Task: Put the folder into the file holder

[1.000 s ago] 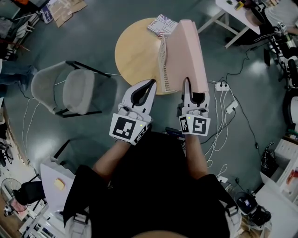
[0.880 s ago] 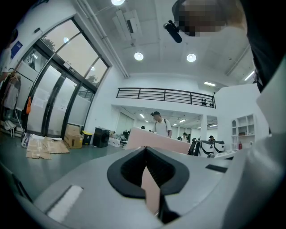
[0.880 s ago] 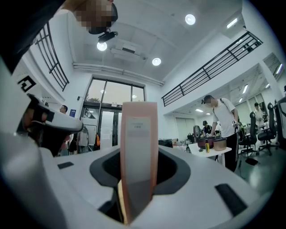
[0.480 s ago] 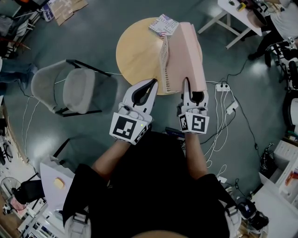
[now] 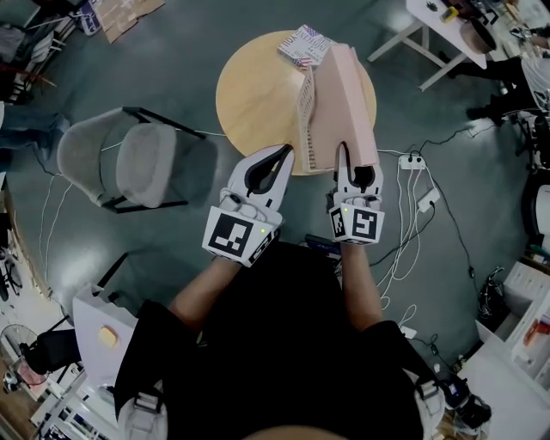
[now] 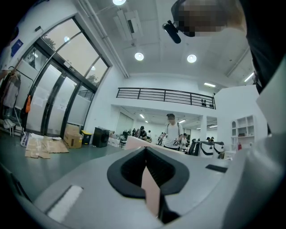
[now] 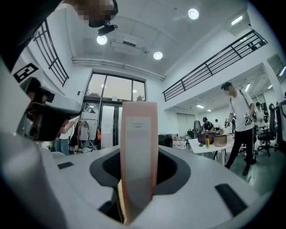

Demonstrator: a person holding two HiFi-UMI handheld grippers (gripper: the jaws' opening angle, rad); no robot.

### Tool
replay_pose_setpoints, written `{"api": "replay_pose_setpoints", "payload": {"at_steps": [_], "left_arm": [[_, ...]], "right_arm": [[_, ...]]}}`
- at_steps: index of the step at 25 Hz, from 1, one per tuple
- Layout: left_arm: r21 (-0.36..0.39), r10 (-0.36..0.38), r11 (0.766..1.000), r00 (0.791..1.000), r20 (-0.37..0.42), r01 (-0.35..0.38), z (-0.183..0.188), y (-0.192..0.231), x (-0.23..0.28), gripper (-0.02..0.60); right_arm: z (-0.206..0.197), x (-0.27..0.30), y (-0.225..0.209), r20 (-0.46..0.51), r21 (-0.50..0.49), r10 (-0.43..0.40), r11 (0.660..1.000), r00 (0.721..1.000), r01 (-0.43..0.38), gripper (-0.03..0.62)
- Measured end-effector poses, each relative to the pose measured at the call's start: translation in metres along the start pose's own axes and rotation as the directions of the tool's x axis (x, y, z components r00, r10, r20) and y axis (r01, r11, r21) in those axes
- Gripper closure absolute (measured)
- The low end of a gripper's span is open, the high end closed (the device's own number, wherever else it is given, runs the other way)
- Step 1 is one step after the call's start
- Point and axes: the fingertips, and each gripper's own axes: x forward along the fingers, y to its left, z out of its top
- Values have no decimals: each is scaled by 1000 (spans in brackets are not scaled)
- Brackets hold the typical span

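A pink folder (image 5: 348, 103) is held up over the round wooden table (image 5: 253, 94), long side pointing away from me. A whitish ribbed edge (image 5: 302, 116) runs along its left side. My right gripper (image 5: 357, 163) is shut on the folder's near end. In the right gripper view the folder's labelled spine (image 7: 138, 143) stands upright between the jaws. My left gripper (image 5: 284, 153) sits at the folder's near left corner. Its jaws are closed, with a thin pink strip (image 6: 152, 192) pinched between them. I see no file holder that I can make out.
A patterned box (image 5: 305, 43) lies at the table's far edge. A grey chair (image 5: 129, 163) stands to the left. A power strip with cables (image 5: 411, 161) lies on the floor to the right. White tables (image 5: 438, 26) stand at the far right, where people are.
Almost nothing has changed. Both grippers keep their hold and pose. The folder and table sit slightly higher and further right in the head view.
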Motion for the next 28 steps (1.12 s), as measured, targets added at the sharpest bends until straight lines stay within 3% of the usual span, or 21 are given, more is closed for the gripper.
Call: {"api": "replay_pose_setpoints", "payload": {"at_steps": [28], "left_arm": [[-15,5,1000,1000,-3,-5,1,3,9,575]], "right_arm": [[-41,14,-3,-71,-14,15,1000,997,-16,451]]}}
